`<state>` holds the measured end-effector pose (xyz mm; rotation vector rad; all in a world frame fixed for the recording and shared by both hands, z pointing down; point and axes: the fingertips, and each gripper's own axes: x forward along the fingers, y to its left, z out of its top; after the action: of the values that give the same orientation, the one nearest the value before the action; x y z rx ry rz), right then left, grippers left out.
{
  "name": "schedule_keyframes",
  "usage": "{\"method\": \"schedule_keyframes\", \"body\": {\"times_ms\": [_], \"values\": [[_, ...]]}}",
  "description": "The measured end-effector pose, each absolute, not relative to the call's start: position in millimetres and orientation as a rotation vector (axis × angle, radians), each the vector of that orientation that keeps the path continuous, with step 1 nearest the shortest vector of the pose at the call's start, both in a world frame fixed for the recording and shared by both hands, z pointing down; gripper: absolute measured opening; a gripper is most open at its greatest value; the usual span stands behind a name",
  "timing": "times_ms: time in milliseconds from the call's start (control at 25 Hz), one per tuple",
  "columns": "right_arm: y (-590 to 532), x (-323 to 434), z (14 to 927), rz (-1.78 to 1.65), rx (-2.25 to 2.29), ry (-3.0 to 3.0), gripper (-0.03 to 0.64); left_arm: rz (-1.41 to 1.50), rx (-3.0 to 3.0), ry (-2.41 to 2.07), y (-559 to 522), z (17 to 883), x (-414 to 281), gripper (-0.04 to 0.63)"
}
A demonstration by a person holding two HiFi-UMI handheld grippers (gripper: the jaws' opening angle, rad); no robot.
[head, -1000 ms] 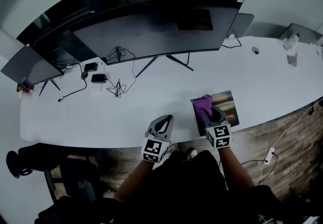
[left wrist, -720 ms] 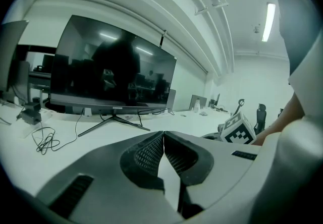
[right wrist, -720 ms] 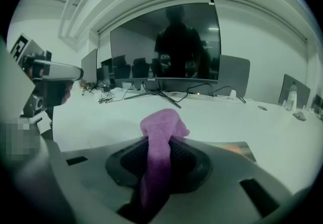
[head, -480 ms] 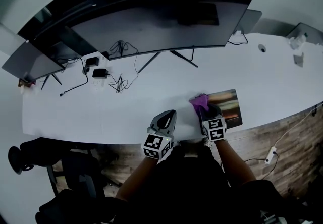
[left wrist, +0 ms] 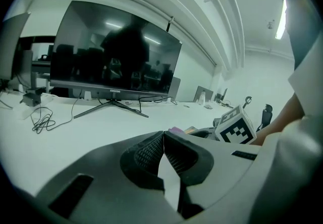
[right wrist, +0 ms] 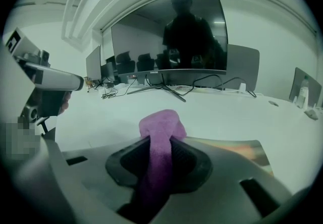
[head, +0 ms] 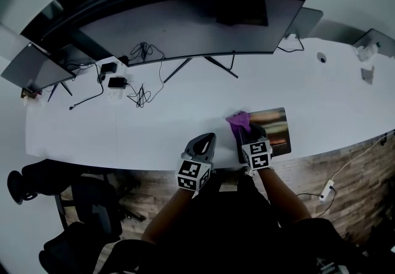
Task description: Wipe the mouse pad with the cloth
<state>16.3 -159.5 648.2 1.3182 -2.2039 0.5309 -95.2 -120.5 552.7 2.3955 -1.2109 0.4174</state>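
Note:
A purple cloth (head: 239,121) (right wrist: 160,128) is pinched in my right gripper (head: 249,132) (right wrist: 159,160), whose jaws are shut on it. The cloth bunches out ahead of the jaws at the left edge of the mouse pad (head: 278,128) (right wrist: 237,148), a dark rectangular pad with a colourful print near the desk's front edge. My left gripper (head: 203,143) (left wrist: 161,155) hovers over the desk's front edge, left of the pad, jaws shut with nothing between them.
A wide curved monitor (head: 185,23) on a splayed stand spans the back of the white desk (head: 123,137). Cables and small adapters (head: 117,84) lie at back left. A second screen (head: 34,69) stands far left. Small items (head: 364,60) sit at far right.
My right gripper has dragged the cloth leftward, from over the pad's left part to its left edge. The left gripper has stayed about where it was.

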Motion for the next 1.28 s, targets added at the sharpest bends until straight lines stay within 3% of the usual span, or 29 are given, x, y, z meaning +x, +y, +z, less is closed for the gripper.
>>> {"method": "schedule_keyframes", "body": {"times_ms": [1280], "values": [[-172.8,165.9,643.3,0.496,1.453,-2.086,0.100,0.580,2.359,-1.260,-123.2,612.8,-30.8,0.021]]}}
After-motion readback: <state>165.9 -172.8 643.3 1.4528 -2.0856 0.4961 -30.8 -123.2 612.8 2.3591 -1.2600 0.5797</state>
